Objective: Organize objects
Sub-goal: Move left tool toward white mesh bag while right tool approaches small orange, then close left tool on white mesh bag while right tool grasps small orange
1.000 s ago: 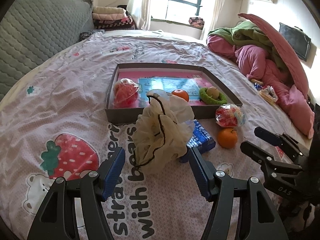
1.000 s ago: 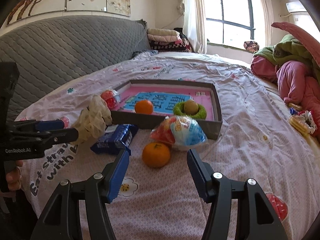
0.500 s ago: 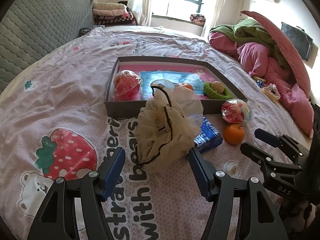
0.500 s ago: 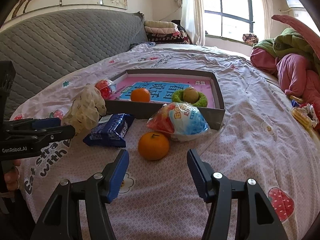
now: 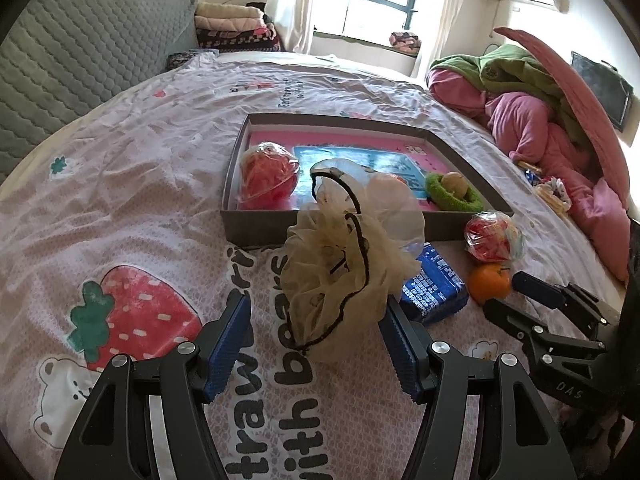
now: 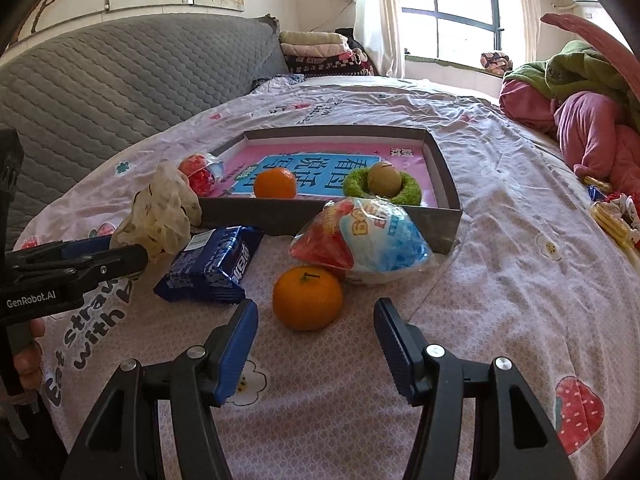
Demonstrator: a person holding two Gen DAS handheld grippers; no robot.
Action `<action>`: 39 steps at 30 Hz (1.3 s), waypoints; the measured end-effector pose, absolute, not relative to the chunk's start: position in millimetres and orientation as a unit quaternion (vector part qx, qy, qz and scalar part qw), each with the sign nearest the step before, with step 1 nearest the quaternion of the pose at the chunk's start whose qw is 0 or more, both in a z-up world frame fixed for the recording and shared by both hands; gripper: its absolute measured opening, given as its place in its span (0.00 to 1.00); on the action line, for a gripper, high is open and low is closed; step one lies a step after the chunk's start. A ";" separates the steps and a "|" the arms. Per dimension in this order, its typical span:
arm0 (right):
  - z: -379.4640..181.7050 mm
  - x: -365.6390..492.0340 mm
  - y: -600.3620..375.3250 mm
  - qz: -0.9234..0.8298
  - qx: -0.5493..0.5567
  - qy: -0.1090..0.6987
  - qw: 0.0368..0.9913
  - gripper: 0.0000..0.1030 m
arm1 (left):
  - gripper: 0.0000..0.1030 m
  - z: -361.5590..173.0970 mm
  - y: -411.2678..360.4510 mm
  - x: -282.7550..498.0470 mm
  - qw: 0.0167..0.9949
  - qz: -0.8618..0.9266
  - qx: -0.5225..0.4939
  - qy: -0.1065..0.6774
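A cream frilly fabric piece with a black cord (image 5: 352, 256) stands on the bed in front of the grey box (image 5: 264, 226). It reaches in between the fingertips of my left gripper (image 5: 314, 312). That gripper is open, with a gap at its left finger. An orange (image 6: 307, 298) lies on the sheet just ahead of my right gripper (image 6: 316, 312), which is open and not touching it. A blue packet (image 6: 212, 268) and a red-and-blue snack bag (image 6: 364, 240) lie beside the orange. Inside the box are a red mesh bag (image 5: 268, 176), a second orange (image 6: 275, 183) and a green ring holding a brown ball (image 6: 384, 178).
The bed sheet (image 5: 132, 184) has strawberry prints. A grey quilted headboard (image 6: 120, 76) runs along the left. Pink and green bedding (image 5: 532, 120) is heaped at the right, with small wrapped items (image 6: 612, 216) near it. A hand (image 6: 28, 364) holds the left gripper's handle.
Both grippers have crept forward and down toward the bed, so the fabric piece and the orange look closer. Neither gripper's jaws have changed.
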State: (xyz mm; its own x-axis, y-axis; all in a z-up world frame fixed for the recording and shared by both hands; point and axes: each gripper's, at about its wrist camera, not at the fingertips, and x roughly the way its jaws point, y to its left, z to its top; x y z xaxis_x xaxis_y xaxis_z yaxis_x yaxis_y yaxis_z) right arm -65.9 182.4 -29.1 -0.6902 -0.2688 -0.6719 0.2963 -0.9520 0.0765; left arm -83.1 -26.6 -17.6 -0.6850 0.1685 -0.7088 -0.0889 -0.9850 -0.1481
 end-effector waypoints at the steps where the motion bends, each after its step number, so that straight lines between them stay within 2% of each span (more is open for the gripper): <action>1: -29.6 -66.0 182.0 -0.919 0.362 0.021 0.154 0.58 | 0.65 -18.0 -26.4 -83.6 0.070 0.917 -0.391 -0.050; 7: -32.0 -72.3 178.7 -0.918 0.366 0.018 0.150 0.57 | 0.65 -21.8 -26.4 -91.7 0.070 0.916 -0.392 -0.050; 17: -36.0 -78.0 174.5 -0.916 0.370 0.021 0.155 0.43 | 0.65 -27.5 -22.5 -107.0 0.073 0.915 -0.392 -0.053; 30: -37.7 -81.3 176.7 -0.911 0.371 0.011 0.178 0.38 | 0.65 -39.3 -20.9 -125.2 0.062 0.915 -0.396 -0.056; 31: -37.6 -81.4 176.8 -0.911 0.371 0.010 0.179 0.38 | 0.63 -39.7 -20.4 -125.4 0.062 0.915 -0.395 -0.055; 35: -37.7 -81.7 177.8 -0.911 0.371 0.006 0.182 0.38 | 0.42 -41.2 -18.0 -125.8 0.060 0.915 -0.395 -0.045; 39: -37.3 -79.5 177.1 -0.911 0.369 0.006 0.185 0.37 | 0.30 -39.0 -17.0 -122.5 0.066 0.918 -0.389 -0.040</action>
State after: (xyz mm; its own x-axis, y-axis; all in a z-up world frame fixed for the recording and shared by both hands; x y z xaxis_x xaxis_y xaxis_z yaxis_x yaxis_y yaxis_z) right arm -79.5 177.1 -37.3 -0.6585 -0.3334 -0.6747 0.3417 -0.9312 0.1266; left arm -122.5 -17.0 -39.0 -0.6887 0.1518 -0.7090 -0.0897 -0.9882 -0.1245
